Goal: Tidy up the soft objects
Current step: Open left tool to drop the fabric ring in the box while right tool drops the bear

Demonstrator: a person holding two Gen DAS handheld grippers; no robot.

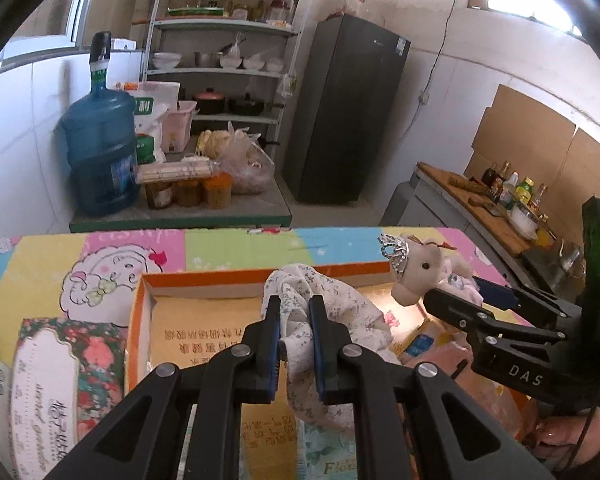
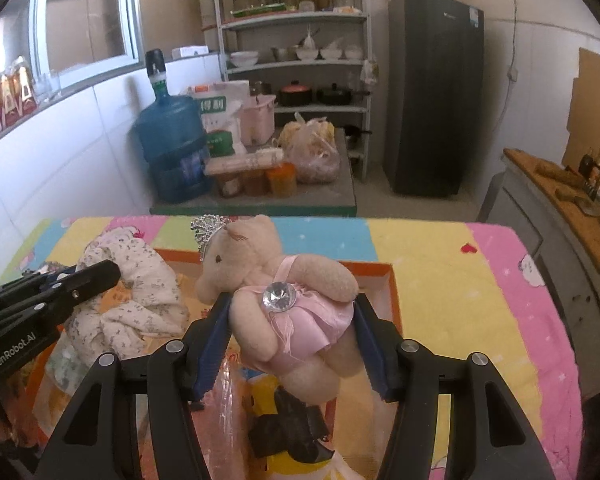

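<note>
My left gripper (image 1: pixel 295 307) is shut on a white floral cloth (image 1: pixel 340 308), held over an open orange cardboard box (image 1: pixel 204 280). The cloth also shows at the left of the right wrist view (image 2: pixel 132 300). My right gripper (image 2: pixel 292 312) is shut on a beige teddy bear (image 2: pixel 284 280) with a pink dress and a silver tiara, held above the same box (image 2: pixel 380 270). In the left wrist view the bear (image 1: pixel 416 272) and the right gripper (image 1: pixel 460 296) are at the right. The left gripper (image 2: pixel 100 274) reaches in from the left.
The box sits on a colourful cartoon tablecloth (image 2: pixel 460 280). A floral round tin (image 1: pixel 60 360) lies left of the box. Plastic packets (image 2: pixel 300 440) lie inside it. Behind stand a blue water jug (image 1: pixel 100 148), shelves (image 1: pixel 228 40), a fridge (image 1: pixel 348 112) and a counter (image 1: pixel 492 204).
</note>
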